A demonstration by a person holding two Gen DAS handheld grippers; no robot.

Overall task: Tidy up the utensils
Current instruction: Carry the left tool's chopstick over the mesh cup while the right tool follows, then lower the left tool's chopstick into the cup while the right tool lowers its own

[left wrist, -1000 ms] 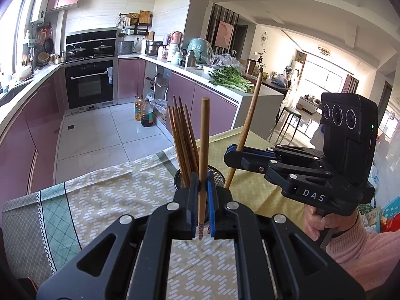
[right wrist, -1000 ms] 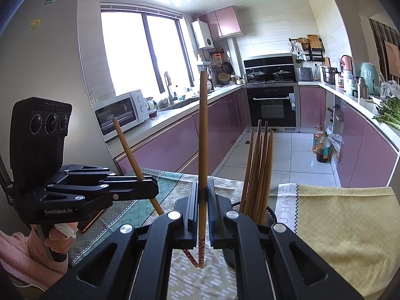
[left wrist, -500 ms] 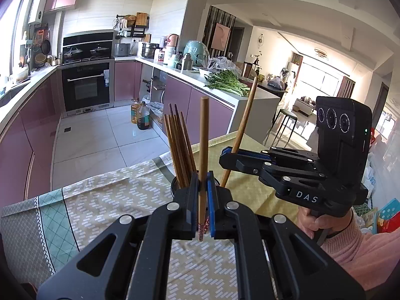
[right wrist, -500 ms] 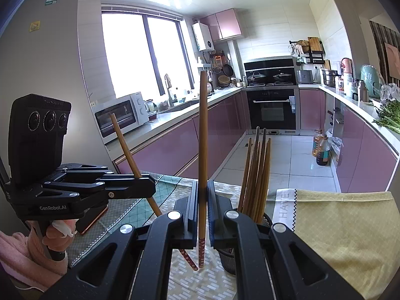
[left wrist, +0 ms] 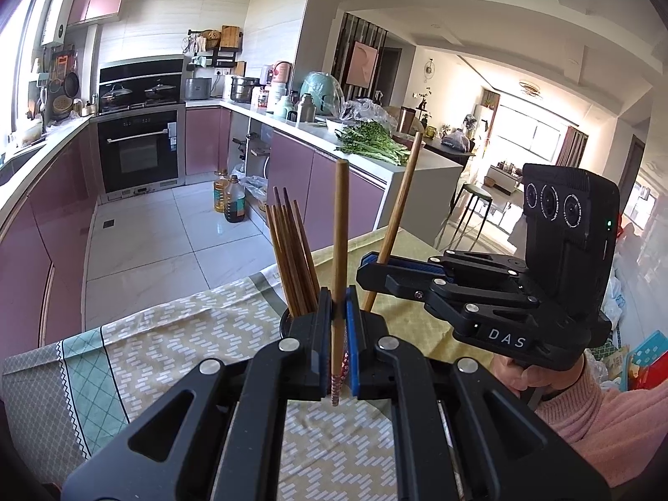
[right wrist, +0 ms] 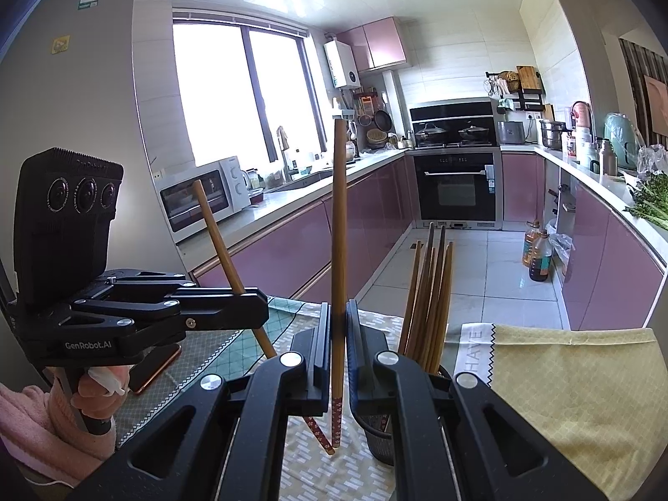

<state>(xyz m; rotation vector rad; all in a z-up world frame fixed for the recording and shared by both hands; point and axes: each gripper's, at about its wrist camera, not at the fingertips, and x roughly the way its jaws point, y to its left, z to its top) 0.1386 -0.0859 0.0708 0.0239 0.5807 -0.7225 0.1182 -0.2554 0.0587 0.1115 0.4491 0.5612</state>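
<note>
Left wrist view is showing the left tool (left wrist: 339, 313) pinching one chopstick (left wrist: 340, 250) between its blue pads, the stick standing almost upright with its patterned tip hanging just below the jaws. The holder (left wrist: 288, 321), a dark mesh cup already carrying a bundle of chopsticks (left wrist: 290, 259), is sitting on the table (left wrist: 175, 359) just ahead of this tool and slightly to its left, partly hidden behind the jaw. The right tool (left wrist: 371, 269) is coming in from the right, clamping a second chopstick (left wrist: 398, 213) that is leaning with its top away from the holder.

From the right wrist view, the right tool (right wrist: 339, 330) is gripping its chopstick (right wrist: 339, 229) upright, and the holder (right wrist: 375, 430) is lying just to the right of it and lower, the bundle (right wrist: 430, 300) rising beside the jaw. The left tool (right wrist: 250, 309) is standing off to the left, its chopstick (right wrist: 225, 250) slanting so the two lower tips nearly meet.

Both sticks are running near vertical, already matching the holder's opening. Neither tip is over the rim yet. The right tool is looking nearer, I judge, needing a short sideways shift before lowering.
</note>
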